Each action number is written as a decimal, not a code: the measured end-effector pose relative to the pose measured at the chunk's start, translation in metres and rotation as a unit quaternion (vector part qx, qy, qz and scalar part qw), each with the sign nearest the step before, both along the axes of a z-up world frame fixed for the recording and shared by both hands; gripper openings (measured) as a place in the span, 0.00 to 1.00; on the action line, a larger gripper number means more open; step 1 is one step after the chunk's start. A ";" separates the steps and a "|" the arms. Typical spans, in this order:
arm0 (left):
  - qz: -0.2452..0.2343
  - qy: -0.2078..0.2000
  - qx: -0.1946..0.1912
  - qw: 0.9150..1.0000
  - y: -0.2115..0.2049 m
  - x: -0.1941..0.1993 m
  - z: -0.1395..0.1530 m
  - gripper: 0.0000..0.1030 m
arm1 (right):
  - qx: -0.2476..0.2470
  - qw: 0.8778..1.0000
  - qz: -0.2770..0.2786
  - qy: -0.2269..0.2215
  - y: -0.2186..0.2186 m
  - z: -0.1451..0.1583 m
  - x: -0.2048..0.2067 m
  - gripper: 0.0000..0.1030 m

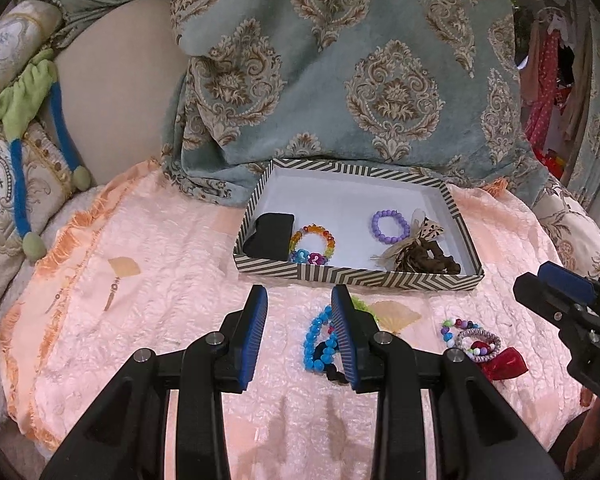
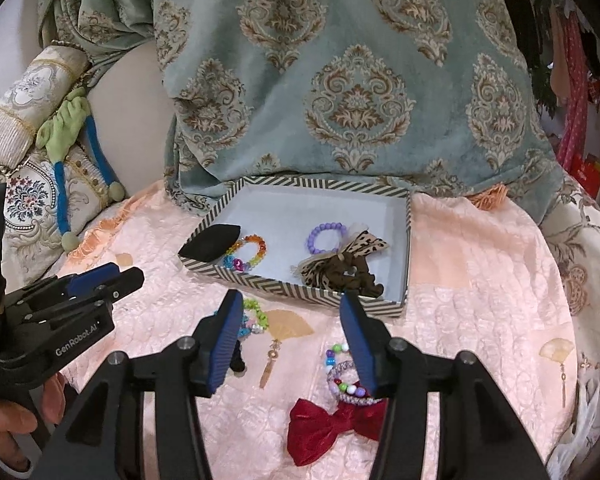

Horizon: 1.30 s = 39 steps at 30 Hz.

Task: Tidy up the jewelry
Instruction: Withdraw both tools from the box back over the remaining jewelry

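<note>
A striped box [image 1: 356, 276] [image 2: 300, 290] on the pink cloth holds a black pad [image 1: 270, 236], a rainbow bead bracelet [image 1: 312, 246], a purple bead bracelet [image 1: 390, 226] [image 2: 326, 236] and a brown leopard bow [image 1: 416, 252] [image 2: 340, 268]. In front of it lie a blue bead bracelet [image 1: 318, 340], a multicolour bead bracelet on a red bow [image 1: 476, 346] [image 2: 332, 424] and a green-blue bracelet [image 2: 254, 320]. My left gripper [image 1: 300, 332] is open and empty, just left of the blue bracelet. My right gripper [image 2: 292, 346] is open and empty above the bow pile.
A teal patterned cushion [image 1: 340, 60] stands right behind the box. Embroidered pillows and a green-blue plush toy [image 1: 32, 128] lie at the left. The pink cloth [image 1: 140, 280] has a fringed edge. Clothes hang at the far right [image 1: 548, 80].
</note>
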State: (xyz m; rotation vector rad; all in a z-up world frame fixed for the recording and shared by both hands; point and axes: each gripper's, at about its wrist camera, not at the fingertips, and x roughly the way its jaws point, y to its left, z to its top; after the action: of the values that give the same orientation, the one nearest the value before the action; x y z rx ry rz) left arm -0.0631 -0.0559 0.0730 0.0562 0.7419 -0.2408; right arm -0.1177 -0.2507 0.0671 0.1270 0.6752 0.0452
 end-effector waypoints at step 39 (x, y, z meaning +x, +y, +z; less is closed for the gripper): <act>-0.008 0.019 -0.003 1.000 -0.004 0.005 -0.017 0.17 | -0.008 1.000 -0.010 0.012 -0.011 -0.011 0.002 0.53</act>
State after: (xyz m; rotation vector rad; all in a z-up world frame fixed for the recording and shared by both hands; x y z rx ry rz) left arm -0.0580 -0.0595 0.0564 0.0532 0.7780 -0.2603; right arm -0.1158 -0.2615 0.0559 0.1185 0.6980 0.0200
